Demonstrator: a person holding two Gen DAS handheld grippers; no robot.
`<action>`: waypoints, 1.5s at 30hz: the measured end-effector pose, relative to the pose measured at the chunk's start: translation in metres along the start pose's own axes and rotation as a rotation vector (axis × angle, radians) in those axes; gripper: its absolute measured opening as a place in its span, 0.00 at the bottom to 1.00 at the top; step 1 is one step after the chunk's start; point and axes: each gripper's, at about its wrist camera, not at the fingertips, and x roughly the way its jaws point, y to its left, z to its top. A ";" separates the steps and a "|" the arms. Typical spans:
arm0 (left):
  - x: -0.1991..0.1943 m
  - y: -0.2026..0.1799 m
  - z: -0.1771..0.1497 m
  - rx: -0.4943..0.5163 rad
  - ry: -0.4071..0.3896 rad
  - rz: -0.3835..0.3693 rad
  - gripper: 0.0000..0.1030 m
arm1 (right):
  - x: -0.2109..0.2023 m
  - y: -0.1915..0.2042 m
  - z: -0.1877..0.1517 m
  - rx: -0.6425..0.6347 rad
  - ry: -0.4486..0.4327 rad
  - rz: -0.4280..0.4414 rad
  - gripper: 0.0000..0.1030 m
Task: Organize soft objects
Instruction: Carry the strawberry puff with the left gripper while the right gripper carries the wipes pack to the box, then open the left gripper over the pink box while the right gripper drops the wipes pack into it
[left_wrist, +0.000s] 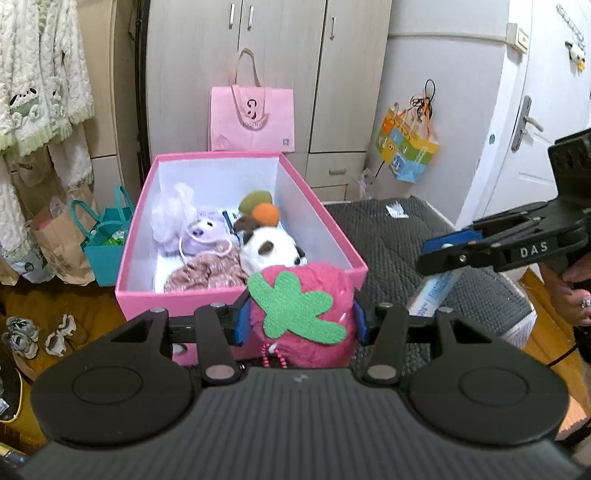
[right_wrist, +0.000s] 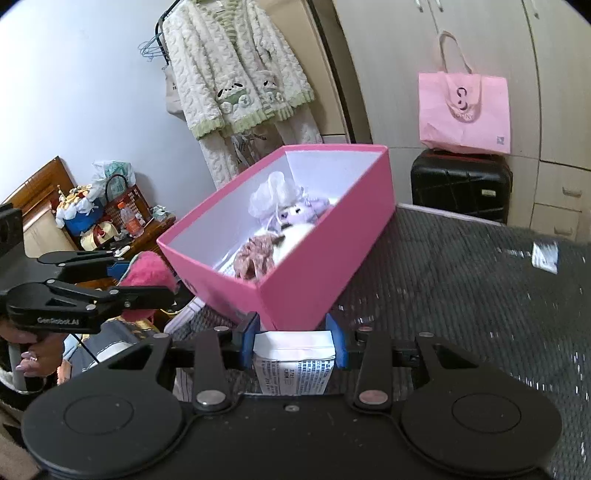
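The left gripper (left_wrist: 300, 317) is clamped on a pink strawberry plush (left_wrist: 303, 314) with a green felt leaf, its blue pads pressing both sides. Just ahead of it stands the open pink box (left_wrist: 236, 295), where a panda plush (left_wrist: 269, 247), a purple plush (left_wrist: 203, 232) and a brownish knitted piece (left_wrist: 207, 271) lie together. To its right, the right gripper (right_wrist: 294, 343) is closed on a white packet (right_wrist: 294, 363) with printed text, near the corner of the box, above the dark grey cover (right_wrist: 461, 277).
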 end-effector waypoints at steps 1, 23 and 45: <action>-0.001 0.003 0.005 -0.002 -0.001 -0.011 0.48 | 0.000 0.003 0.006 -0.010 -0.002 0.003 0.44; 0.078 0.083 0.068 -0.075 0.096 0.083 0.49 | 0.092 0.034 0.136 -0.112 -0.074 -0.009 0.44; 0.050 0.068 0.054 -0.037 0.085 0.101 0.63 | 0.102 0.016 0.100 0.001 0.064 0.004 0.66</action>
